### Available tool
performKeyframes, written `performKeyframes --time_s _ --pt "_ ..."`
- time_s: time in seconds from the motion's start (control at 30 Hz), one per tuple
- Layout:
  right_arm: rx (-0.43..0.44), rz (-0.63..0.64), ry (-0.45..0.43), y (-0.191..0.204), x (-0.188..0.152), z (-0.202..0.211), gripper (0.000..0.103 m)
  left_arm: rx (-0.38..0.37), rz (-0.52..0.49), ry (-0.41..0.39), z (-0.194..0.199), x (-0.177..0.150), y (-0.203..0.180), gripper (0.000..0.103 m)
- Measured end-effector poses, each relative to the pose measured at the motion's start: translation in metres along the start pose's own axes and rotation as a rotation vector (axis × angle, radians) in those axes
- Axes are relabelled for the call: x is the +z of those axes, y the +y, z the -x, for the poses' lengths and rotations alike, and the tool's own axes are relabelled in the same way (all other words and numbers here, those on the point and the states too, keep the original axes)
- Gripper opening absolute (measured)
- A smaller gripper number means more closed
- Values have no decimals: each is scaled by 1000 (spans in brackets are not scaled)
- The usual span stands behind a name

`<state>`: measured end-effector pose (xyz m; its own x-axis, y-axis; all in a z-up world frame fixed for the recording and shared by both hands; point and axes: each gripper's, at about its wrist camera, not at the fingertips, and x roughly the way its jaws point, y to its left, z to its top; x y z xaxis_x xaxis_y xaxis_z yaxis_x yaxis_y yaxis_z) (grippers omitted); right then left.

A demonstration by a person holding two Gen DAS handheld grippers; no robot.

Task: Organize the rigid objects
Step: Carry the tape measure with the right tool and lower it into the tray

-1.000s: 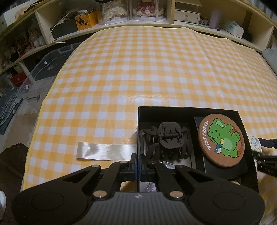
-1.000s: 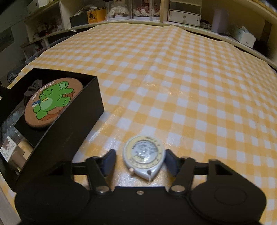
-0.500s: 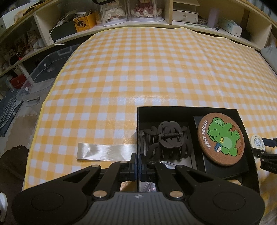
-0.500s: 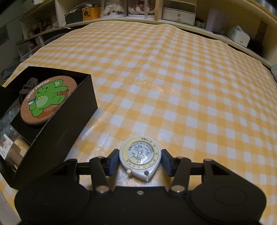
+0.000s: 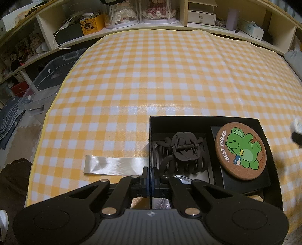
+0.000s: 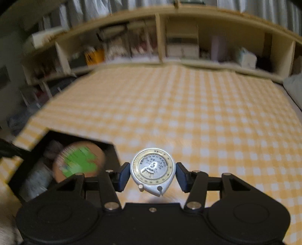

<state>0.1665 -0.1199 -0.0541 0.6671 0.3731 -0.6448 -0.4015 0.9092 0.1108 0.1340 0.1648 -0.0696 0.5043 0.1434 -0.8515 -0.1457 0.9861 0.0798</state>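
**Tape measure gripped above the checked cloth**

The right gripper (image 6: 152, 176) is clamped on the white teardrop tape measure (image 6: 152, 168), its blue pads touching both sides, clear of the yellow checked tablecloth (image 6: 207, 122). The black box (image 5: 207, 120) sits near the cloth's near edge, to the left of the held measure. Inside it, a dark hair claw (image 5: 182, 152) lies in the left part and a cork coaster with a green bear (image 5: 240, 150) rests on the right. The left gripper (image 5: 150, 179) has its fingers together on the box's left wall, beside a white ribbon strip (image 5: 115, 165).

Home room: cluttered shelves (image 5: 143, 17), gingham-covered table (image 5: 169, 75).
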Motion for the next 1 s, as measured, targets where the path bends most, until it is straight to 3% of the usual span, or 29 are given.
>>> performKeyframes --time_s 0.13,0.23,0.63,1.0 --pt "64 12 -71 24 8 22 53 0 1 0 0 0 0 2" --pt "139 28 -76 48 8 27 53 0 0 0 0 0 0 2" --pt "340 85 38 131 -16 2 53 -1 0 -1 0 0 -1 2" --pt "315 83 116 168 -18 -30 53 0 -1 -1 1 1 -1 3"
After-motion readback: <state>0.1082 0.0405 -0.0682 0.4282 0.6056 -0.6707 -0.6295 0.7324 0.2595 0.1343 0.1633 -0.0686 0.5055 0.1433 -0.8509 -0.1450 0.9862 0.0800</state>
